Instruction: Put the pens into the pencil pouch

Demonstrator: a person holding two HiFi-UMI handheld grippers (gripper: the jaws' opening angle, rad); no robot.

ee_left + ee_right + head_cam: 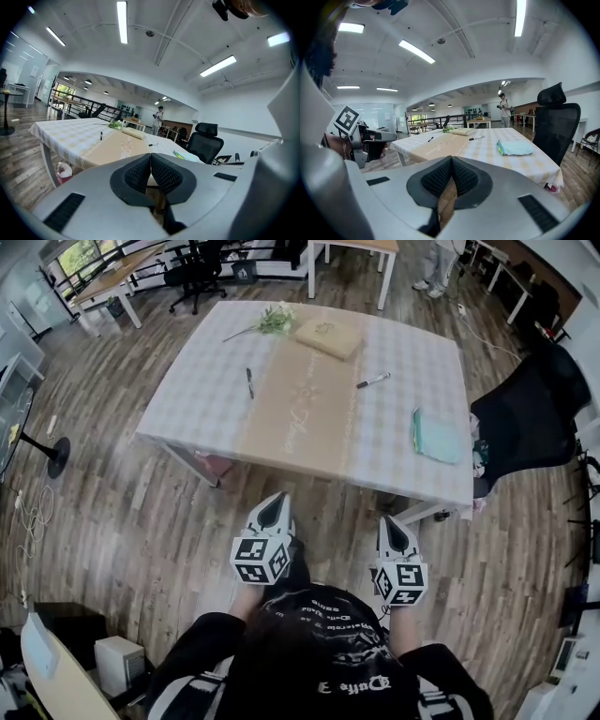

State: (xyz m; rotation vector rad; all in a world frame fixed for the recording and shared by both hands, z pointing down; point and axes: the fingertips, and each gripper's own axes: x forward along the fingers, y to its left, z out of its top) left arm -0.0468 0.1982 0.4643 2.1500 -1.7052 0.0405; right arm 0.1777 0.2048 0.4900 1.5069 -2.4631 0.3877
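My left gripper and right gripper are both pinched closed on nothing, short of the table bearing two pens, left pen and right pen, plus one tan pouch at its far side.

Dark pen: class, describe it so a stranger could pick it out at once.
Find the checked table with a tan runner down its middle. The dark pen lies left of the runner; the other pen, on the right, has a pale barrel.

legible text: none | table runner: script too small | black shirt: print indistinct
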